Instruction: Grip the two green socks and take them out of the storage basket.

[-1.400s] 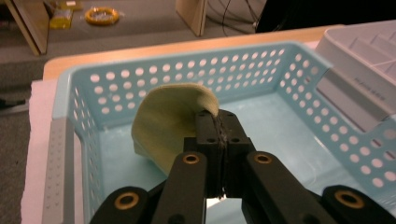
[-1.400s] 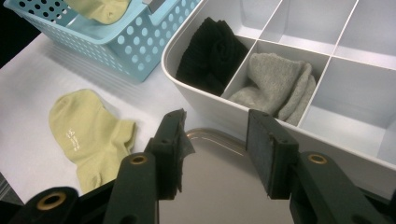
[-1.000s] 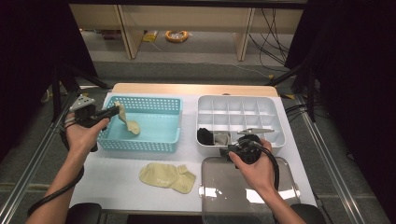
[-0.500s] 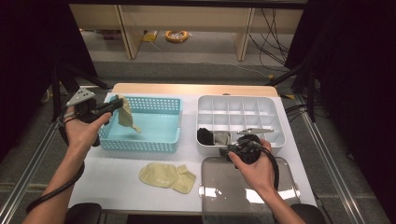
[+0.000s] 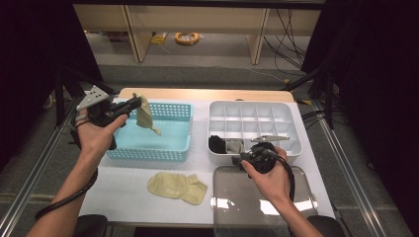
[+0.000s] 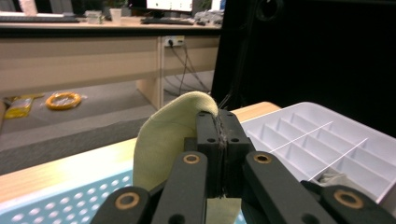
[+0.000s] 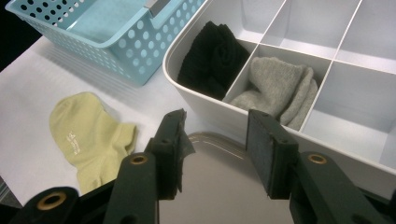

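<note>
Left gripper [image 5: 132,104]: raised over blue basket's [image 5: 168,148] far-left rim, pinching pale sock [image 5: 145,114]. Right gripper [image 5: 237,159]: jaws spread, level above clear lid [image 5: 296,197].

black fingers [image 7: 271,149], brass rivets, bare forearms

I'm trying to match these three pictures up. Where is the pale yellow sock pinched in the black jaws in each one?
High view: the pale yellow sock hangs from the left gripper, upper left, above the blue plastic basket.
Left gripper view: the sock bulges at centre, clamped between shut jaws.
Right gripper view: I can't spot it here.
Shared landmark: the white divided tray.
</note>
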The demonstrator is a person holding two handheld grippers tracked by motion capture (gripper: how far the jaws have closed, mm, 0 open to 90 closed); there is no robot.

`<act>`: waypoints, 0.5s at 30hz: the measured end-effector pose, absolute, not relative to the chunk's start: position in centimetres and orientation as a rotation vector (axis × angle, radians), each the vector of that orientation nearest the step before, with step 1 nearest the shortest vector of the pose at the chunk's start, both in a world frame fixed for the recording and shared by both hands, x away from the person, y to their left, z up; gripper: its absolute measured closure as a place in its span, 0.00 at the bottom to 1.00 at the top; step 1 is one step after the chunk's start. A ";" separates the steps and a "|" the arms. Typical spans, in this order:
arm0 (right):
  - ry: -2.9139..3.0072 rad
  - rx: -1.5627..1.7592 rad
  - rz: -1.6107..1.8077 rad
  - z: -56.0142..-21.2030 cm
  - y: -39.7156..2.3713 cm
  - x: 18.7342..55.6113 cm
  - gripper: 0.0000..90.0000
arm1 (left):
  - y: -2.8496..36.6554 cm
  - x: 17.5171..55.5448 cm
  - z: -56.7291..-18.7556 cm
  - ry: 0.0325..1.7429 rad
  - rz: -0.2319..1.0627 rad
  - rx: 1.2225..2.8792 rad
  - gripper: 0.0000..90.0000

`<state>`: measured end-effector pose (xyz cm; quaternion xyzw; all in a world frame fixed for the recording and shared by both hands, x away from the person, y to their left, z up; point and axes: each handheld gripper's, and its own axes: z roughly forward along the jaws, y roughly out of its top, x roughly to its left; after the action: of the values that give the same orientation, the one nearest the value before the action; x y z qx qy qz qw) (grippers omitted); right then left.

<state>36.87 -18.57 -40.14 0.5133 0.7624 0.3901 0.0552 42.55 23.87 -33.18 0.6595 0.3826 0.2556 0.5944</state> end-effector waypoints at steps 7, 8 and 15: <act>2.306 1.498 1.170 -40.2 -18.7 37.1 0.65 | 22.5 41.7 -31.9 0.816 0.574 1.519 0.99; 2.307 1.463 1.183 -40.2 -18.8 37.2 0.65 | 22.1 41.6 -31.6 0.801 0.565 1.518 0.99; 2.306 1.469 1.210 -40.1 -18.7 37.1 0.65 | 20.4 41.0 -30.7 0.734 0.532 1.504 0.99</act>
<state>37.13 -18.66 -40.08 0.4899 0.7690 0.4036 0.0755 40.98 20.39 -30.69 0.6591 0.3216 0.2330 0.6387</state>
